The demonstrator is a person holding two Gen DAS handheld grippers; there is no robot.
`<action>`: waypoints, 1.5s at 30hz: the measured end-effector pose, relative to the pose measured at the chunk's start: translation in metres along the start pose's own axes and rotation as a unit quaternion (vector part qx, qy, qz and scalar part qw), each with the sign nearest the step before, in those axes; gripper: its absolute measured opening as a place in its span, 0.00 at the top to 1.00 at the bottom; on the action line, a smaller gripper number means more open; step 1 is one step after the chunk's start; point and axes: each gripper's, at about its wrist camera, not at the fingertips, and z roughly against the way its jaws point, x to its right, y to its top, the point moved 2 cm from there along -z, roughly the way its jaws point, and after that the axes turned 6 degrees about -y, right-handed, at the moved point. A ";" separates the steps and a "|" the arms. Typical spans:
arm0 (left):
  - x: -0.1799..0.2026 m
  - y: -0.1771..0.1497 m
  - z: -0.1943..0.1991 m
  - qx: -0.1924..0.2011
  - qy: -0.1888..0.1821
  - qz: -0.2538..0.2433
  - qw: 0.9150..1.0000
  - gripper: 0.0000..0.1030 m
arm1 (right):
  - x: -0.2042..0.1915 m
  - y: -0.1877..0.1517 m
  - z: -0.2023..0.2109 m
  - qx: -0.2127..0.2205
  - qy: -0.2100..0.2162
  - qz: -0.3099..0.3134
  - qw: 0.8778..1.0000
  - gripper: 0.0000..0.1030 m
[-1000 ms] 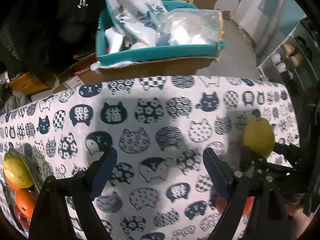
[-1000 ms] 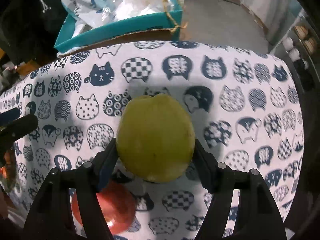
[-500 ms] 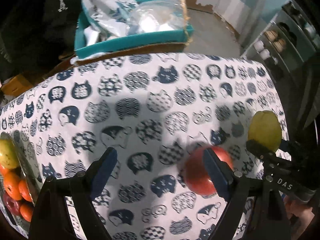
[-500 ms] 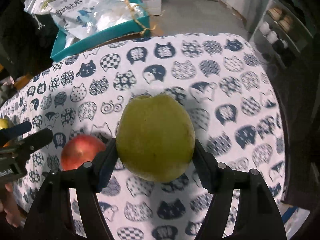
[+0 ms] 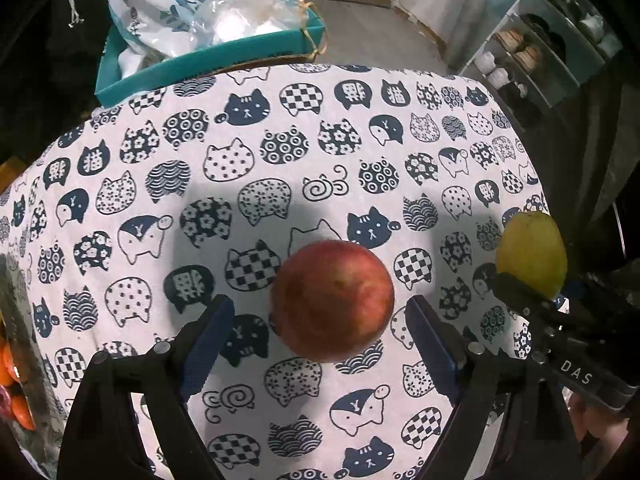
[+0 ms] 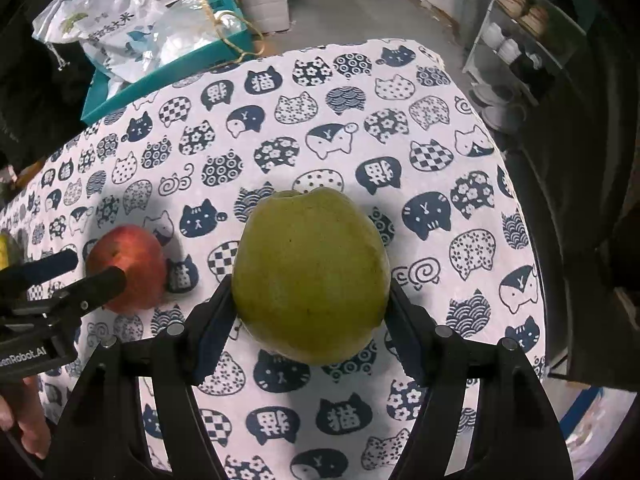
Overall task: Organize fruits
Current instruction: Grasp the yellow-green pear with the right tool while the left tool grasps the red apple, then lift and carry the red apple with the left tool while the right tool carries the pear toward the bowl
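Note:
A red apple (image 5: 332, 300) lies on the cat-print tablecloth (image 5: 240, 152). My left gripper (image 5: 318, 308) hovers over it, open, one finger on each side and neither pad touching. My right gripper (image 6: 310, 292) is shut on a large green pear (image 6: 310, 276) and holds it above the cloth. In the left wrist view the pear (image 5: 532, 256) and the right gripper show at the right edge. The right wrist view has the apple (image 6: 128, 268) at the left, with the left gripper's fingers (image 6: 92, 284) around it.
At the left edge of the left wrist view is a bowl (image 5: 16, 320) with oranges (image 5: 10, 364). A teal box (image 5: 208, 60) holding plastic bags stands beyond the table's far edge. A shoe rack (image 5: 532, 52) stands at the far right. The table's right edge (image 6: 520, 208) drops off close to the pear.
Both grippers have moved right across the table, away from the fruit bowl. The apple has come between the left gripper's open fingers. The right gripper has kept hold of the pear.

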 end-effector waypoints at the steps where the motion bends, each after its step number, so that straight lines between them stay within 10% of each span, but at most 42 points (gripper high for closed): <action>1: 0.001 0.000 -0.002 -0.001 0.002 0.000 1.000 0.14 | 0.001 0.000 -0.001 -0.001 0.001 -0.002 1.000 0.31; 23: 0.003 -0.009 -0.025 -0.002 0.023 -0.013 1.000 0.26 | -0.006 0.001 -0.002 0.015 0.019 -0.007 1.000 0.31; 45: -0.031 -0.027 0.112 0.138 0.057 -0.022 0.988 0.27 | -0.048 0.005 0.092 0.116 0.041 0.044 0.991 0.31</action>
